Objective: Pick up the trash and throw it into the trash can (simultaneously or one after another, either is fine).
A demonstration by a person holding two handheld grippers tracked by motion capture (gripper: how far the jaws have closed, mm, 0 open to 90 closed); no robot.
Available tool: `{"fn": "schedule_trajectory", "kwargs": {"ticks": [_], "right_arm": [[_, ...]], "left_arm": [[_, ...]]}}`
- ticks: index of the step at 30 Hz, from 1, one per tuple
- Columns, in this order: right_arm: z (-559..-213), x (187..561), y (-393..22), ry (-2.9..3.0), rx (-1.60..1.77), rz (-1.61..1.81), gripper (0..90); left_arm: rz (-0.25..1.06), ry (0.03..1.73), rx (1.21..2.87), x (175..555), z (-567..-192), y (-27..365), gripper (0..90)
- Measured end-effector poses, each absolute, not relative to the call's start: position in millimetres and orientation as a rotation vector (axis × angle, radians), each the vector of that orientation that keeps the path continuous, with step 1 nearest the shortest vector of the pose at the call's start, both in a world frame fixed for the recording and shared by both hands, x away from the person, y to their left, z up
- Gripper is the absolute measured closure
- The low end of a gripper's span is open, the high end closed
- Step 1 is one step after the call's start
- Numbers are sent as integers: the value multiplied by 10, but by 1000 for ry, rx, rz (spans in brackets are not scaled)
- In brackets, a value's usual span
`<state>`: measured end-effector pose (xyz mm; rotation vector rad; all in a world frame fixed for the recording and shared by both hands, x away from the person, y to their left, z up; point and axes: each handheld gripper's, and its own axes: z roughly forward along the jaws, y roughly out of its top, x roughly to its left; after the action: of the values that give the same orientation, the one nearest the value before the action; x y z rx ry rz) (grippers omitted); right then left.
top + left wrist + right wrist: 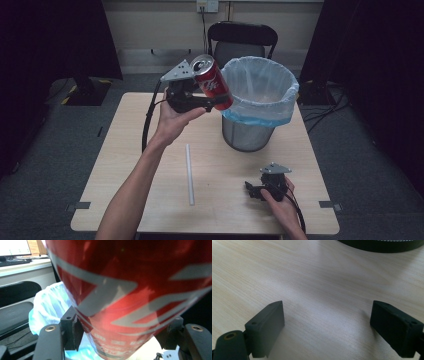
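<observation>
A red soda can (pixel 212 82) with silver lettering hangs in the air, tilted, just left of the bin's rim. My left gripper (pixel 216 101) is shut on it. In the left gripper view the can (pixel 130 295) sits between the two black pads (pixel 76 332), with the bin's liner (pixel 50 307) behind it. The wire-mesh waste bin (pixel 248 134) with a pale blue liner (pixel 260 90) stands at the table's far right. My right gripper (pixel 251 190) rests low at the front right, and its jaws (pixel 327 327) stand wide apart over bare wood.
A white straw (pixel 189 174) lies lengthwise on the wooden table (pixel 125 165), between the two arms. A black chair (pixel 242 40) stands behind the table. The bin's dark base (pixel 382 245) shows at the top of the right gripper view. Dark curtains flank the room.
</observation>
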<state>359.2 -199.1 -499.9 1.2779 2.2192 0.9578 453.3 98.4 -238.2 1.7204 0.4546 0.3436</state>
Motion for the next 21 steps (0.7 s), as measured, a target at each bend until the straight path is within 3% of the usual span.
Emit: {"fn": "schedule_trajectory", "kwargs": {"ticks": [21], "right_arm": [[-4999, 3592, -1991, 2218, 1280, 957, 113]], "left_arm": [[331, 469, 1689, 4976, -2241, 634, 348]]}}
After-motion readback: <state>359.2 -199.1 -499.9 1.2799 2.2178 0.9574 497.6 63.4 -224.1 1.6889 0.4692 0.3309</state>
